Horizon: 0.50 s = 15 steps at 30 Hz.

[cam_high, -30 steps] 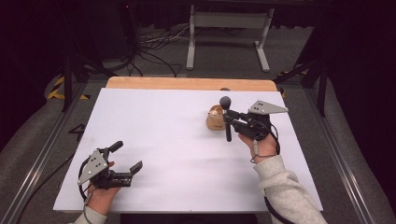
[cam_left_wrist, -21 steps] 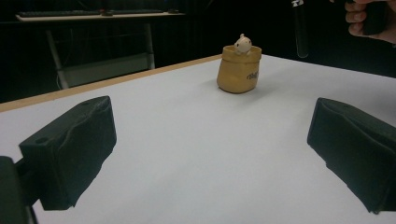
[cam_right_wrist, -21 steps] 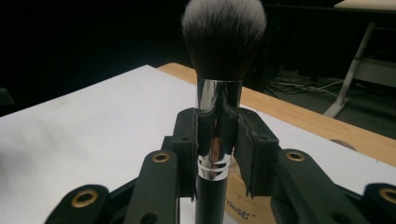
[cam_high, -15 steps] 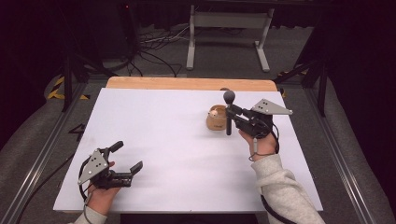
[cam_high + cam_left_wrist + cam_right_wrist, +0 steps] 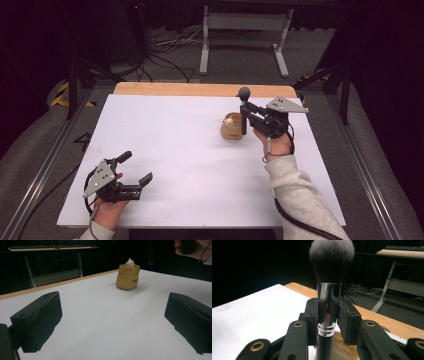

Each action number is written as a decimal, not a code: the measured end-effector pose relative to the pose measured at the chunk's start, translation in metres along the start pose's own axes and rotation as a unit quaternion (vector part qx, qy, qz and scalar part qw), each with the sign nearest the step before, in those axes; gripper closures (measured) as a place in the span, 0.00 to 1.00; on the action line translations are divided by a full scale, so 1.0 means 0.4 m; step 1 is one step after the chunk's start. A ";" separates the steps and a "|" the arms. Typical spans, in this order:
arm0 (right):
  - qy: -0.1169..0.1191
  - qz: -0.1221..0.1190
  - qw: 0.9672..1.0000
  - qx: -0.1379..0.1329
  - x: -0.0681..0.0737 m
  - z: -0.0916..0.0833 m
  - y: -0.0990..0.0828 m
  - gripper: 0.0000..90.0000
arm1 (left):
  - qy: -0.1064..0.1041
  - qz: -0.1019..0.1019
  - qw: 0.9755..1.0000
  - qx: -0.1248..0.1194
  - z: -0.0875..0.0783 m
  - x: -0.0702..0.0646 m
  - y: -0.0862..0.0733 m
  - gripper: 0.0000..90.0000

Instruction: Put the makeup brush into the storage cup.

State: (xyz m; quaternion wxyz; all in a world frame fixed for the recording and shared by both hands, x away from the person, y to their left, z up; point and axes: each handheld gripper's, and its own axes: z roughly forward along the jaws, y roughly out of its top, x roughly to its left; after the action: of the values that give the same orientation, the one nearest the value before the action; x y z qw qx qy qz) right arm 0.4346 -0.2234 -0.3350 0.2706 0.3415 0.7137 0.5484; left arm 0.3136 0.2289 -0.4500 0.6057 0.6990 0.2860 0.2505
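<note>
A makeup brush (image 5: 243, 100) with a dark bristle head (image 5: 331, 262) and a chrome ferrule stands upright, bristles up. My right gripper (image 5: 246, 115) is shut on its handle (image 5: 329, 315). The handle's lower end hangs at the right rim of a small tan sack-shaped holder (image 5: 231, 130). Whether it touches the rim I cannot tell. A little white figure peeks out of the holder's (image 5: 127, 277) top. My left gripper (image 5: 135, 167) rests at the table's near left corner. It is open (image 5: 112, 322) with nothing between its jaws, and it faces the holder.
The white table top (image 5: 190, 160) has a wooden strip (image 5: 200, 90) along its far edge. Behind it stands a grey metal frame (image 5: 245, 30) with cables on the floor. Metal rails run along both sides of the table.
The right gripper has lifted the brush a little, so its head stands higher over the holder. The left gripper has kept still.
</note>
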 end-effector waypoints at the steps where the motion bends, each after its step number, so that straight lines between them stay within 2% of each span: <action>1: -0.002 -0.001 1.000 -0.001 -0.003 0.004 0.002 0.79 | 0.000 0.000 1.000 0.000 0.000 0.000 0.000 0.02; 7: -0.008 0.011 1.000 -0.008 -0.021 0.019 0.009 0.79 | 0.000 -0.002 1.000 0.000 0.001 0.001 -0.001 0.02; 15: -0.010 0.003 1.000 -0.010 -0.030 0.051 0.012 0.79 | -0.001 -0.001 1.000 0.001 0.001 0.000 -0.001 0.02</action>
State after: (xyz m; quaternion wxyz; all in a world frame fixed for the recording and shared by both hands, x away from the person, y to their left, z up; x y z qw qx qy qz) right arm 0.4587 -0.2199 -0.3354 0.2800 0.3464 0.7046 0.5525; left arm 0.3139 0.2289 -0.4503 0.6057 0.6993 0.2862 0.2493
